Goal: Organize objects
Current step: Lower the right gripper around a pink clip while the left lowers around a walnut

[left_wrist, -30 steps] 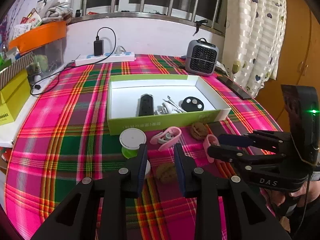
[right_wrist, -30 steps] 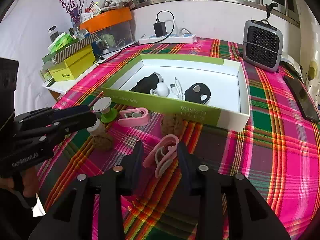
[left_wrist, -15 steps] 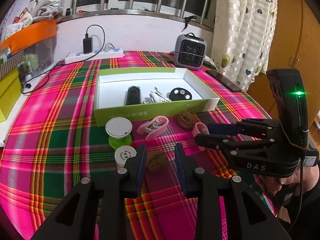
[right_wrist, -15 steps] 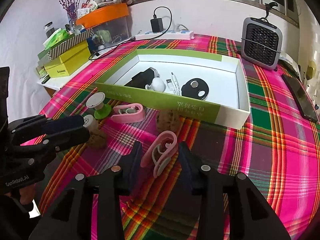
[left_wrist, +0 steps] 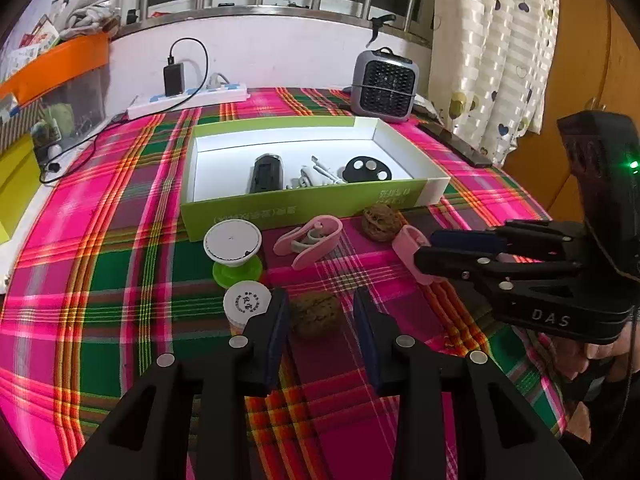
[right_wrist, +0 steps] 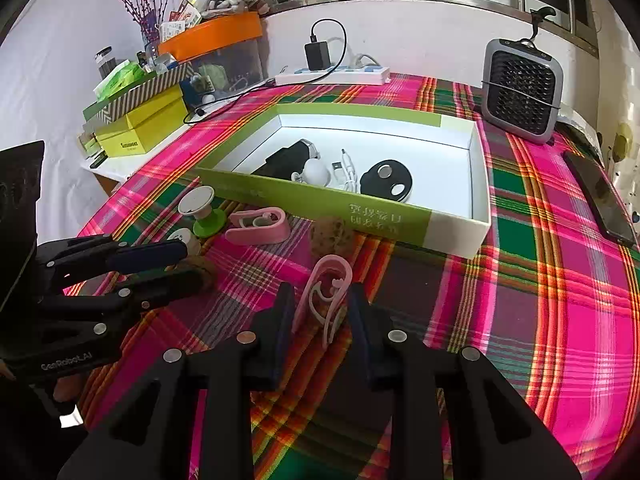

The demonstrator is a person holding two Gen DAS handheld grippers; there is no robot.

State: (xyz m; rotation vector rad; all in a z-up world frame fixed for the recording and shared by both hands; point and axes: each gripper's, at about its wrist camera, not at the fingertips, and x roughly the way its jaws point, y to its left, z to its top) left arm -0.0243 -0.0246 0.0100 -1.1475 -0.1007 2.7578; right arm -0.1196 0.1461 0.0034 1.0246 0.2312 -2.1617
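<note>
A green and white box (left_wrist: 304, 204) on the plaid cloth holds a black device (left_wrist: 266, 174), white cables and a black disc (left_wrist: 366, 170). In front of it lie two walnuts, two pink clips, a green and white suction holder (left_wrist: 234, 248) and a white cap (left_wrist: 247, 304). My left gripper (left_wrist: 320, 312) is open with its fingers on either side of the near walnut (left_wrist: 316, 314). My right gripper (right_wrist: 320, 308) is open around the near pink clip (right_wrist: 326, 294). The other pink clip (right_wrist: 258, 226) and the far walnut (right_wrist: 332, 234) lie by the box front.
A grey fan heater (left_wrist: 386, 86) and a white power strip (left_wrist: 188, 100) stand at the back. A phone (right_wrist: 600, 196) lies near the right table edge. Yellow boxes (right_wrist: 144, 128) and an orange-lidded bin (right_wrist: 216, 44) crowd the left side table.
My left gripper has drawn back and shifted so the near walnut sits between its fingers. My right gripper has closed in around the near pink clip.
</note>
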